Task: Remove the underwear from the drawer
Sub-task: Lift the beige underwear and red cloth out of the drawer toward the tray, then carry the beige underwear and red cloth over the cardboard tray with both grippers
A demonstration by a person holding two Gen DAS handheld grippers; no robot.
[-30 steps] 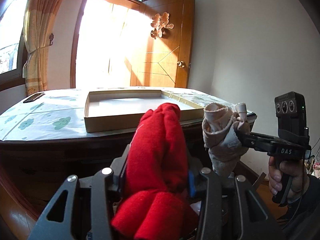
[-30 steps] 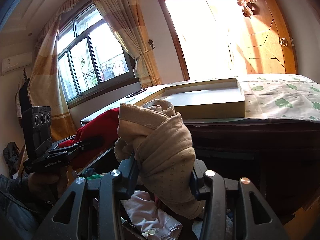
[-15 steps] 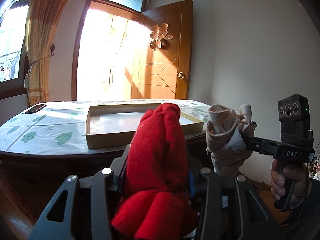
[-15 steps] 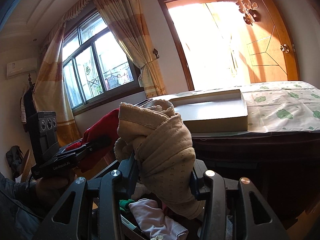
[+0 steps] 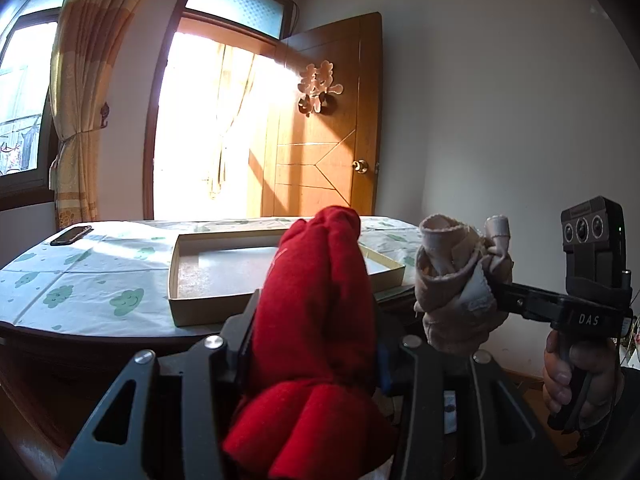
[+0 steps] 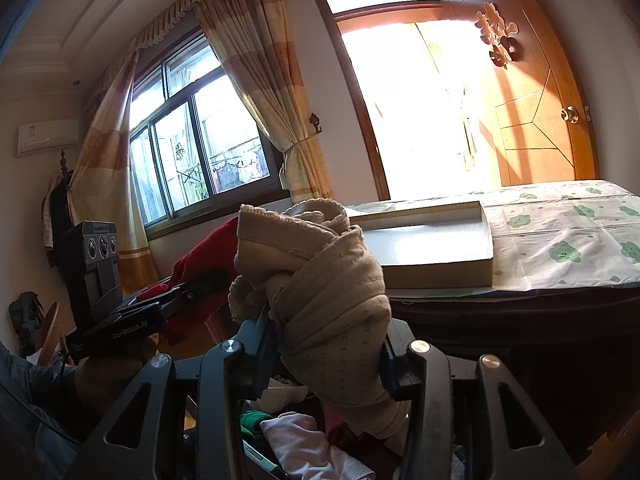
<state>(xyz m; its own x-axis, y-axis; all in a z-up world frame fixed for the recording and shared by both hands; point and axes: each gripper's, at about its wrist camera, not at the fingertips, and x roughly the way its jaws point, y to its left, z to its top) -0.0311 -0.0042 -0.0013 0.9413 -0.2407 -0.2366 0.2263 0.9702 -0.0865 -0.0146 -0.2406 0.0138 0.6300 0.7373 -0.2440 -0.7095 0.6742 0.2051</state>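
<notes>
- Red bundled cloth underwear (image 5: 320, 300) sits clamped between the jaws of the left gripper (image 5: 316, 320), held up in front of the table edge.
- Beige dotted fabric underwear (image 6: 332, 296) is pinched in the right gripper (image 6: 326, 336).
- Shallow cardboard box (image 5: 200, 304) lies on the cloud-print tablecloth (image 5: 80, 292).
- More garments (image 6: 304, 440) lie below the right gripper.

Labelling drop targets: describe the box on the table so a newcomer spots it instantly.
Start at the big table with the white cloth printed with green clouds, in front of the sunlit doorway. Near its front edge lies a shallow, open, tan cardboard box, empty inside. The only other thing on the cloth is a small dark phone at the far left corner, flat and far smaller.
</notes>
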